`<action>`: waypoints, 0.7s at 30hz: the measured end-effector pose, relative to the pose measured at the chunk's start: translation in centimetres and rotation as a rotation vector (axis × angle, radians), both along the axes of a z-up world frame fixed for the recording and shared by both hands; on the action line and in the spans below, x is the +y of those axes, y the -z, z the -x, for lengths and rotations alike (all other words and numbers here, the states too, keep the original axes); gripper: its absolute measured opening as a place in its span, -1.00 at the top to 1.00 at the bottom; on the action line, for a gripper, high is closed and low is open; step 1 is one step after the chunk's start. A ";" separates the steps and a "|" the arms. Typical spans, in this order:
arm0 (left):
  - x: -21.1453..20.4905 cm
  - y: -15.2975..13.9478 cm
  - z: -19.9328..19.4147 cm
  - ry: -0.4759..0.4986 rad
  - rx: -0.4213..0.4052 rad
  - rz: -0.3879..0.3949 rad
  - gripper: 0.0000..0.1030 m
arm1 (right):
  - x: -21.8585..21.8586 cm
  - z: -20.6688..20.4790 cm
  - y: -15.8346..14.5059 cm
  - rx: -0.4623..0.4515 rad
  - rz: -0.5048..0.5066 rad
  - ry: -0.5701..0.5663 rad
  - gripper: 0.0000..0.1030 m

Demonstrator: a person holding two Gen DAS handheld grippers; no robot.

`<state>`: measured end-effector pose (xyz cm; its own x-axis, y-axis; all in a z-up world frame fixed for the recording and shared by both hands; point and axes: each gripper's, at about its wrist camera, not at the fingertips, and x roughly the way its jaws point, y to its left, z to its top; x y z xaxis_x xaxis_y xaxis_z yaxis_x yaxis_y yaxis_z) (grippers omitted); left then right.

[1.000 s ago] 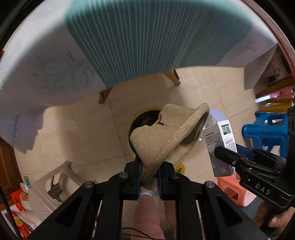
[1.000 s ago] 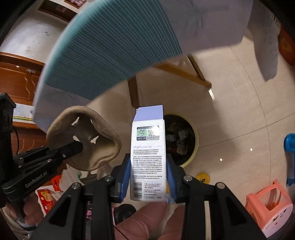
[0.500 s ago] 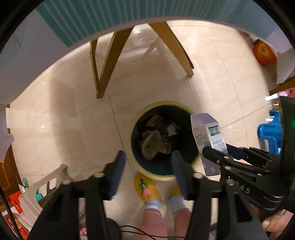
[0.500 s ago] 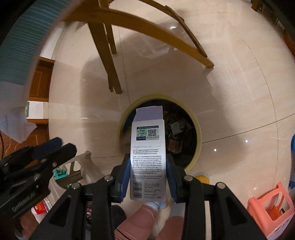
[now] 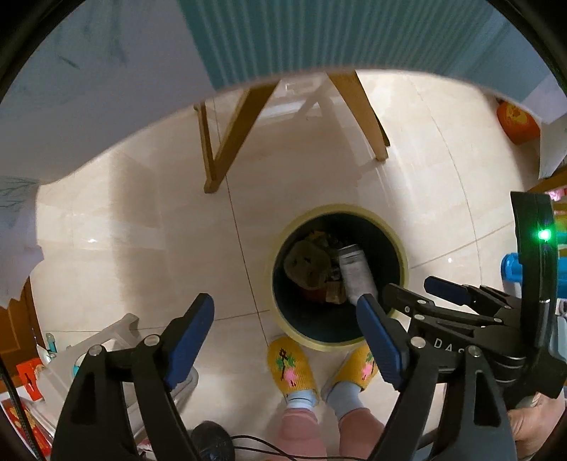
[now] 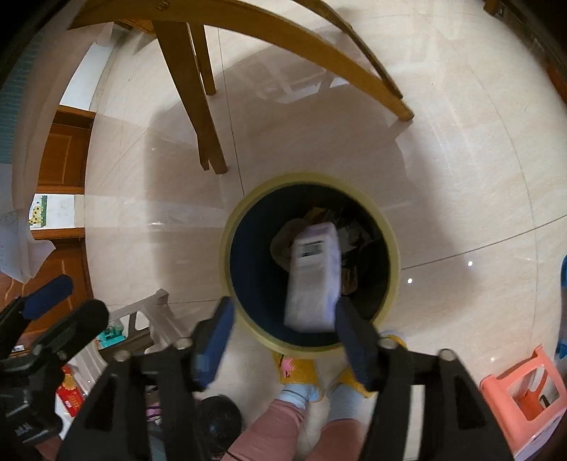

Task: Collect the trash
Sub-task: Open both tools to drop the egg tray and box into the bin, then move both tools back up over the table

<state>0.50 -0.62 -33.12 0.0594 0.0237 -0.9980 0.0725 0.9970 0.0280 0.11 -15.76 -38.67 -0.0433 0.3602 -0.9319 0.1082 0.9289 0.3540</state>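
A round bin (image 5: 340,209) with a yellow rim and dark inside stands on the tiled floor below both grippers. A brown pulp tray (image 5: 306,262) lies inside it on other scraps. My left gripper (image 5: 285,308) hangs above the bin's near left edge, its jaws opening with nothing between them. A white and lilac carton (image 6: 313,280), blurred, drops free into the bin (image 6: 308,177) just past my right gripper (image 6: 283,312), whose jaws are opening and no longer touch it. The carton (image 5: 354,273) leans beside the tray. Each gripper shows in the other's view: right gripper (image 5: 421,289), left gripper (image 6: 67,305).
Wooden table legs (image 5: 226,142) stand beyond the bin, under a teal-covered tabletop (image 5: 319,32). A person's feet in yellow slippers (image 5: 290,365) touch the bin's near side. A grey plastic stool (image 6: 149,319) sits left, a pink stool (image 6: 524,393) right.
Both grippers dropped from table height toward the bin. The left one opened and the brown tray fell in. The right one then opened and the carton left its pads.
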 end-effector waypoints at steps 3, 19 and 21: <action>0.2 -1.0 -0.1 -0.013 -0.022 0.008 -0.65 | 0.0 -0.3 -1.0 -0.023 0.002 0.006 -0.22; 0.3 -11.4 1.2 -0.011 -0.086 0.064 -0.67 | 0.3 0.4 -10.3 -0.072 0.009 0.005 -0.22; 0.5 -13.2 1.4 -0.006 -0.097 0.072 -0.67 | 0.2 0.8 -11.8 -0.068 0.010 0.006 -0.22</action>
<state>-0.92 -0.15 -19.97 0.1557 -0.0471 -0.9867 0.0666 0.9971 -0.0371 -0.68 -15.52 -26.87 0.0225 0.3509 -0.9361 0.0901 0.9318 0.3515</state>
